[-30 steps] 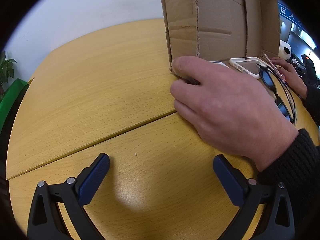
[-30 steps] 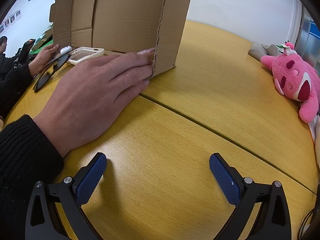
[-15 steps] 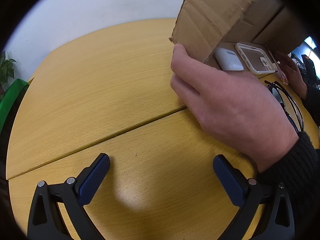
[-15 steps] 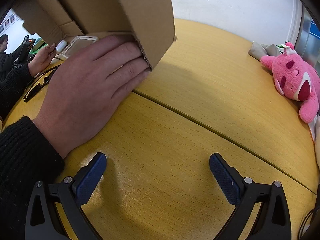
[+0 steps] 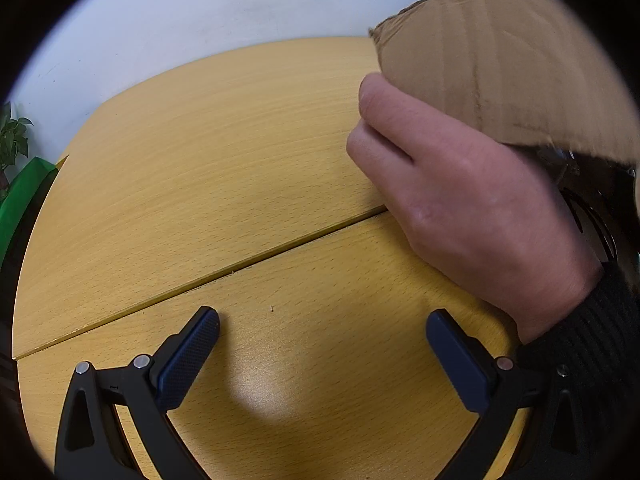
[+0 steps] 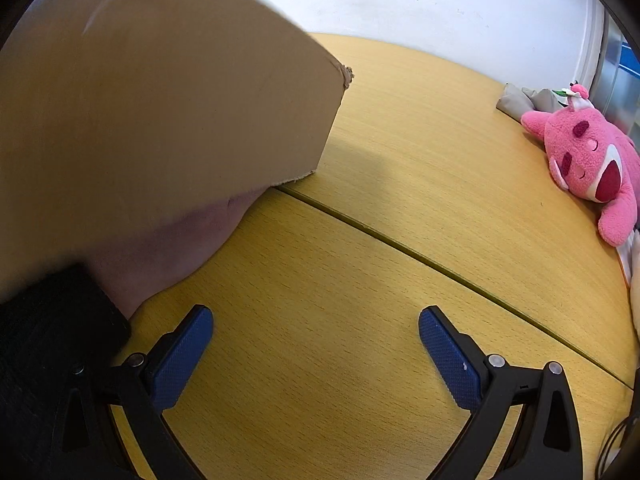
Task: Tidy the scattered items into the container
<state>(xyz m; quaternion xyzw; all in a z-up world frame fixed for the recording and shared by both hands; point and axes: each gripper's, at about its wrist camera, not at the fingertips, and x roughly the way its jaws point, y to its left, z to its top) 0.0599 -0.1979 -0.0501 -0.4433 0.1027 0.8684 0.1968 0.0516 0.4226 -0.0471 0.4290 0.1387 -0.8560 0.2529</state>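
A bare hand (image 5: 472, 200) in a black sleeve holds a brown cardboard box (image 5: 500, 68) tipped up off the wooden table; the box also fills the upper left of the right wrist view (image 6: 160, 112). My left gripper (image 5: 322, 352) is open and empty over the table (image 5: 200, 180), left of the hand. My right gripper (image 6: 316, 348) is open and empty, right of the hand (image 6: 176, 240). A dark eyeglass frame (image 5: 596, 224) shows partly behind the hand. The other items are hidden by the box.
A pink plush toy (image 6: 588, 160) lies at the table's right edge, with a grey cloth (image 6: 520, 100) behind it. A green plant (image 5: 12, 148) stands off the table's left side. A seam (image 6: 440, 260) crosses the tabletop.
The hand has lifted and tilted the box toward the cameras, so it now covers the phone case and white item seen earlier. Both grippers have stayed still and open.
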